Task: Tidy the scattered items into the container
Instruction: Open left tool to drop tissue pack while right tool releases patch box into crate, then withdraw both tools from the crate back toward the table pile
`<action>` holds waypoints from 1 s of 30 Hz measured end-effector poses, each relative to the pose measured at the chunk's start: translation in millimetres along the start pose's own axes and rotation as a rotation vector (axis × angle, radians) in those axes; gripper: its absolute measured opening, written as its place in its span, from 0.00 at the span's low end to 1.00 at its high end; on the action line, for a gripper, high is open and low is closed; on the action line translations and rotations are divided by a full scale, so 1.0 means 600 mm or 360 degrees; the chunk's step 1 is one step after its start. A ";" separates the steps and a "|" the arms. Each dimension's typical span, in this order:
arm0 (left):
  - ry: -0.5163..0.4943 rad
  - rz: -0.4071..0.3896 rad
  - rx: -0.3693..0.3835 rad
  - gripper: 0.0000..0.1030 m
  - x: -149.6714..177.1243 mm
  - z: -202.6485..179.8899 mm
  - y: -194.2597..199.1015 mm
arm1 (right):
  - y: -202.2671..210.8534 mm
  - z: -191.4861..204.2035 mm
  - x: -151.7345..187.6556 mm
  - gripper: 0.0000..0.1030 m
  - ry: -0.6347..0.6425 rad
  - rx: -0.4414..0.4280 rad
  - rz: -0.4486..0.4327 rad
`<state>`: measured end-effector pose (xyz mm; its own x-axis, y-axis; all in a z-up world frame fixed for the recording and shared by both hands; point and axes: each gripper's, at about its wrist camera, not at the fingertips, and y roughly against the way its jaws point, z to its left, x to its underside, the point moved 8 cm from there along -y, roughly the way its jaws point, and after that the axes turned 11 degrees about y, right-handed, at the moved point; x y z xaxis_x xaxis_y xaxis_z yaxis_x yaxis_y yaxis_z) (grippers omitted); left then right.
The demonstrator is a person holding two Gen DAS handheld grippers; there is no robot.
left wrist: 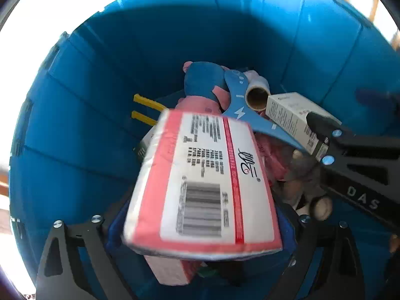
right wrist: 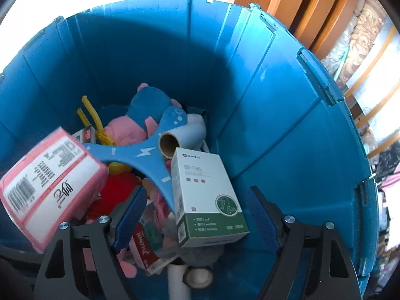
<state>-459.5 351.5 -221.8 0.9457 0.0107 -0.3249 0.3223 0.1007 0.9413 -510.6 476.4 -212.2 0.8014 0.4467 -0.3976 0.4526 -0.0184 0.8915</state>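
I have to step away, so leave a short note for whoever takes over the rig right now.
Left gripper: shut on the pink tissue pack, held over the blue bin.
Right gripper: open around the white and green box, pads clear of it.
Already in the bin: plush toys, blue paddle, cardboard roll.
Left: release the tissue pack, pull both grippers out.

Wooden furniture (right wrist: 295,7) at right — bright daylight glare behind.
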 end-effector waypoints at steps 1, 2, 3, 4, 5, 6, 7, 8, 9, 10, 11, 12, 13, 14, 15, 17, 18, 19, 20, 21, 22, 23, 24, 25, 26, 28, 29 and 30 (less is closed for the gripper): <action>0.0010 -0.0019 -0.0031 0.92 -0.003 0.005 0.007 | 0.003 -0.001 -0.001 0.79 -0.0003 -0.0002 -0.0008; -0.0006 -0.0060 -0.0075 0.92 -0.007 0.008 0.010 | 0.006 -0.002 -0.002 0.79 -0.0008 -0.0004 -0.0019; -0.0030 -0.0081 -0.0132 0.93 -0.010 0.010 0.010 | 0.008 -0.003 -0.004 0.79 -0.0011 -0.0004 -0.0026; -0.0047 -0.0075 -0.0182 0.92 -0.011 0.012 0.009 | 0.009 -0.004 -0.004 0.79 -0.0015 -0.0003 -0.0028; -0.0055 -0.0084 -0.0193 0.92 -0.011 0.011 0.014 | 0.011 -0.005 -0.004 0.79 -0.0021 -0.0010 -0.0031; -0.0055 -0.0137 -0.0169 0.92 -0.014 0.011 0.028 | 0.013 -0.006 -0.005 0.79 -0.0024 -0.0016 -0.0033; -0.0048 -0.0239 -0.0139 0.92 -0.021 0.010 0.051 | 0.015 -0.007 -0.006 0.79 -0.0030 -0.0020 -0.0039; -0.0030 -0.0368 -0.0119 0.93 -0.030 0.012 0.079 | 0.017 -0.008 -0.007 0.79 -0.0037 -0.0023 -0.0049; -0.0007 -0.0468 -0.0100 0.94 -0.035 0.014 0.102 | 0.019 -0.009 -0.008 0.79 -0.0042 -0.0026 -0.0057; 0.0008 -0.0517 -0.0072 1.00 -0.036 0.015 0.117 | 0.021 -0.010 -0.009 0.79 -0.0046 -0.0032 -0.0063; 0.0014 -0.0530 -0.0050 1.00 -0.035 0.015 0.124 | 0.022 -0.010 -0.009 0.79 -0.0050 -0.0036 -0.0068; 0.0010 -0.0526 -0.0045 1.00 -0.032 0.014 0.127 | 0.022 -0.010 -0.010 0.79 -0.0050 -0.0038 -0.0070; 0.0002 -0.0520 -0.0051 1.00 -0.028 0.013 0.128 | 0.023 -0.009 -0.010 0.79 -0.0049 -0.0042 -0.0072; -0.0005 -0.0510 -0.0061 1.00 -0.025 0.012 0.127 | 0.024 -0.007 -0.010 0.79 -0.0047 -0.0046 -0.0073; -0.0007 -0.0496 -0.0066 1.00 -0.020 0.013 0.127 | 0.024 -0.005 -0.009 0.79 -0.0043 -0.0050 -0.0073; 0.0007 -0.0457 -0.0054 1.00 -0.014 0.015 0.124 | 0.025 0.000 -0.009 0.79 -0.0031 -0.0057 -0.0073; 0.0014 -0.0439 -0.0046 1.00 -0.012 0.013 0.118 | 0.026 0.002 -0.009 0.80 -0.0026 -0.0064 -0.0074; 0.0017 -0.0428 -0.0045 1.00 -0.009 0.011 0.114 | 0.027 0.004 -0.009 0.80 -0.0021 -0.0070 -0.0075; 0.0018 -0.0423 -0.0052 1.00 -0.003 0.011 0.117 | 0.028 0.006 -0.008 0.80 -0.0014 -0.0070 -0.0075; 0.0019 -0.0415 -0.0059 1.00 0.004 0.011 0.120 | 0.028 0.007 -0.008 0.81 -0.0008 -0.0069 -0.0073; 0.0023 -0.0404 -0.0059 1.00 0.011 0.011 0.123 | 0.029 0.009 -0.007 0.81 -0.0001 -0.0070 -0.0069; 0.0027 -0.0393 -0.0053 1.00 0.019 0.010 0.126 | 0.030 0.011 -0.006 0.81 0.0002 -0.0077 -0.0065; 0.0034 -0.0380 -0.0046 1.00 0.026 0.010 0.128 | 0.033 0.013 -0.004 0.81 0.0003 -0.0087 -0.0066; 0.0042 -0.0370 -0.0038 1.00 0.034 0.010 0.130 | 0.036 0.013 -0.003 0.81 0.0000 -0.0096 -0.0071; 0.0049 -0.0364 -0.0030 1.00 0.041 0.010 0.134 | 0.041 0.014 -0.002 0.82 0.0001 -0.0102 -0.0080; 0.0062 -0.0370 -0.0021 1.00 0.052 0.011 0.140 | 0.051 0.015 0.001 0.84 0.0009 -0.0106 -0.0094; 0.0070 -0.0374 -0.0015 1.00 0.057 0.011 0.144 | 0.058 0.014 0.003 0.84 0.0016 -0.0102 -0.0099; 0.0078 -0.0378 -0.0007 1.00 0.060 0.012 0.148 | 0.066 0.013 0.005 0.84 0.0014 -0.0101 -0.0111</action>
<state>-396.2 353.5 -149.3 0.8403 0.0347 -0.5411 0.5349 0.1102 0.8377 -487.2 470.2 -180.0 0.7653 0.4528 -0.4575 0.4811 0.0698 0.8739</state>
